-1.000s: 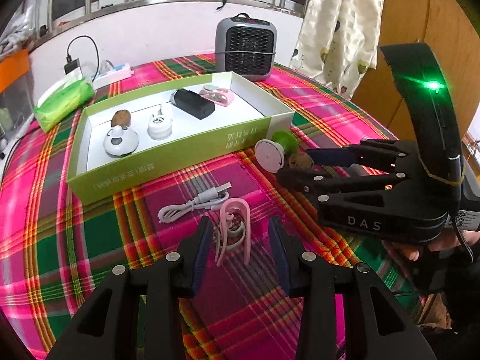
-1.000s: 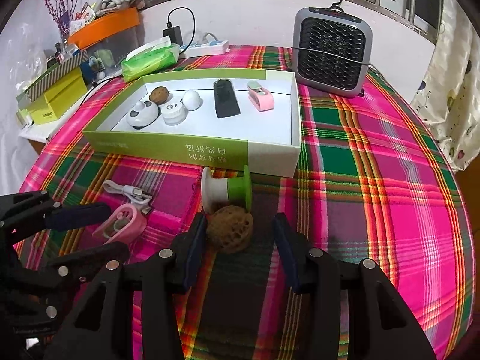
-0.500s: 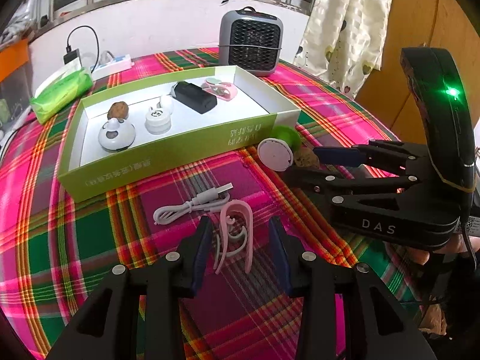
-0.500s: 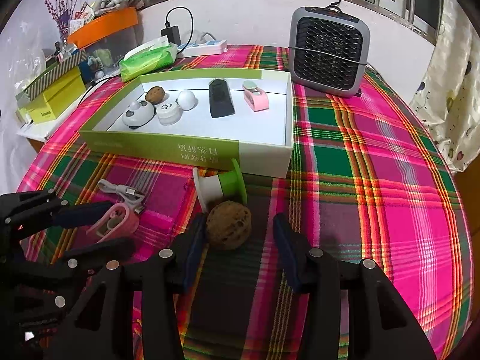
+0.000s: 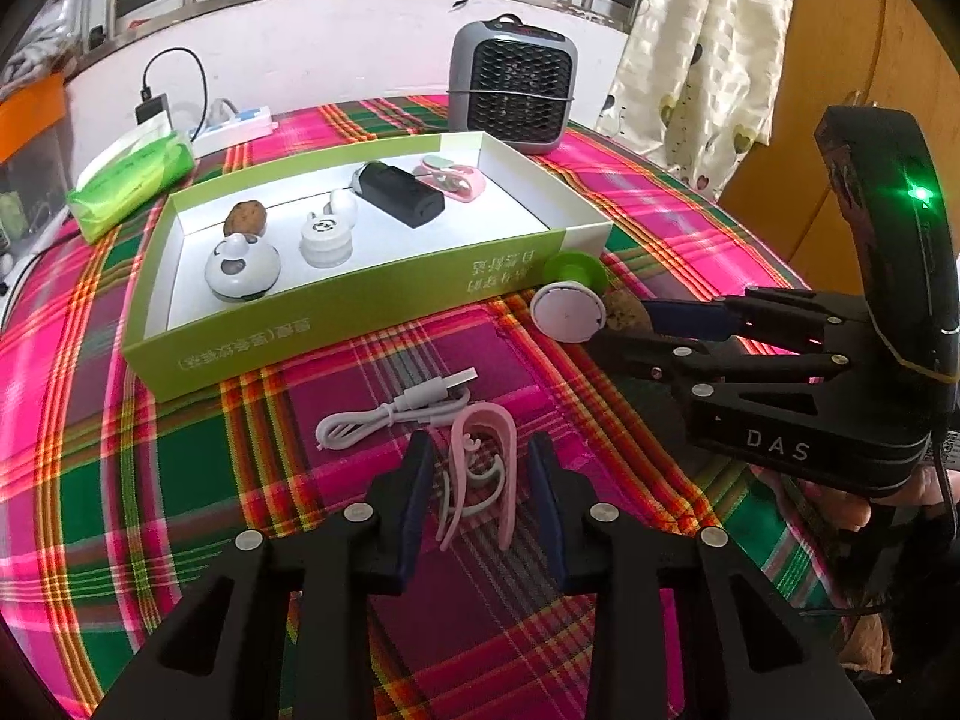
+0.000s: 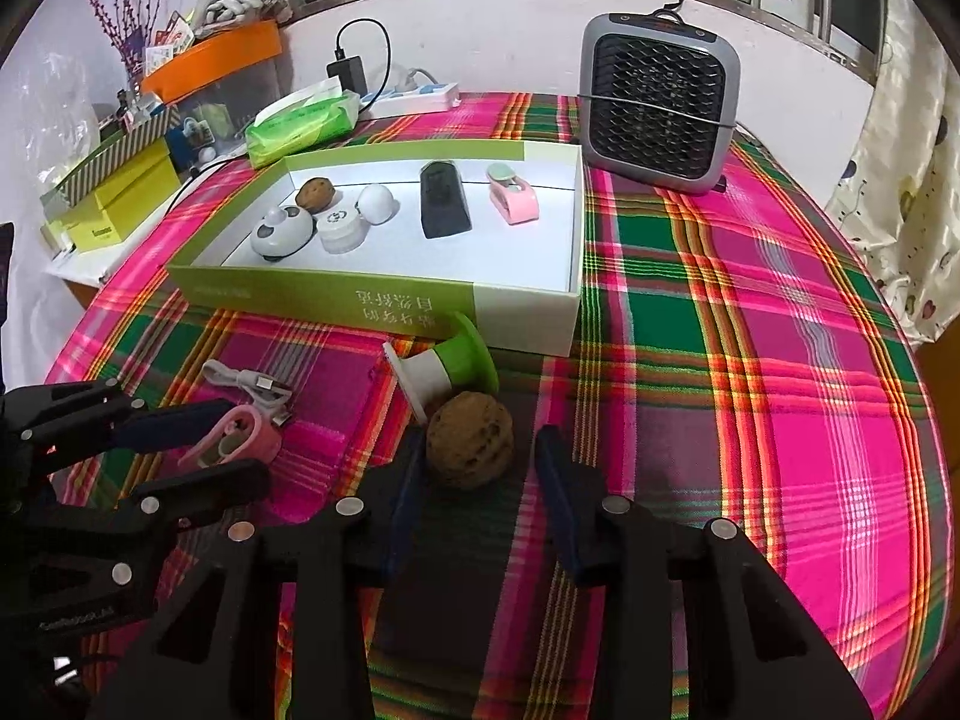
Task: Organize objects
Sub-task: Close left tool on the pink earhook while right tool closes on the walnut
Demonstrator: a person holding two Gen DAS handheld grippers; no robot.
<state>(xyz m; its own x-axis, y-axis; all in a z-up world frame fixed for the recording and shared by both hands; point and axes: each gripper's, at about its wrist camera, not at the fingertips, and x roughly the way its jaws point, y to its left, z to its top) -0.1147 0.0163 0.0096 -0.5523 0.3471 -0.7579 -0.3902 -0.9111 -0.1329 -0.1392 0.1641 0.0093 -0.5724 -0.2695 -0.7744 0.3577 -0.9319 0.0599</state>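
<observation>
Two hand-held grippers are working a plaid-covered surface (image 6: 750,360) where loose items are waiting to go into a green-and-white box (image 6: 384,294). The left hand-held gripper (image 5: 480,489) is standing released, its fingers straddling a pink clip (image 5: 483,468) that is lying flat just near of a white USB cable (image 5: 396,414). The right hand-held gripper (image 6: 477,480) is likewise released, its jaws bracketing a brown walnut (image 6: 470,447) that is sitting just near of a green-and-white spool (image 6: 444,360), close to the box's near wall.

The step in hand appears to be a double pickup ahead of a transfer into the box, where a second walnut (image 6: 315,193), a black device (image 6: 443,207) and another pink clip (image 6: 511,195) are already lying in a row.

To do it well, each pair of jaws should probably be settling lower and centring before closing. The round walnut looks liable to roll or squirt out if it is pinched off-centre, and the spool beside it could be nudged. The thin clip likely needs the pads pressing squarely on its two outer arms.

In the left wrist view, the clip's long axis is running near to far, roughly in line with the fingers, its closed loop pointing far toward the box and its open ends pointing near. The walnut shows no clear long axis.
</observation>
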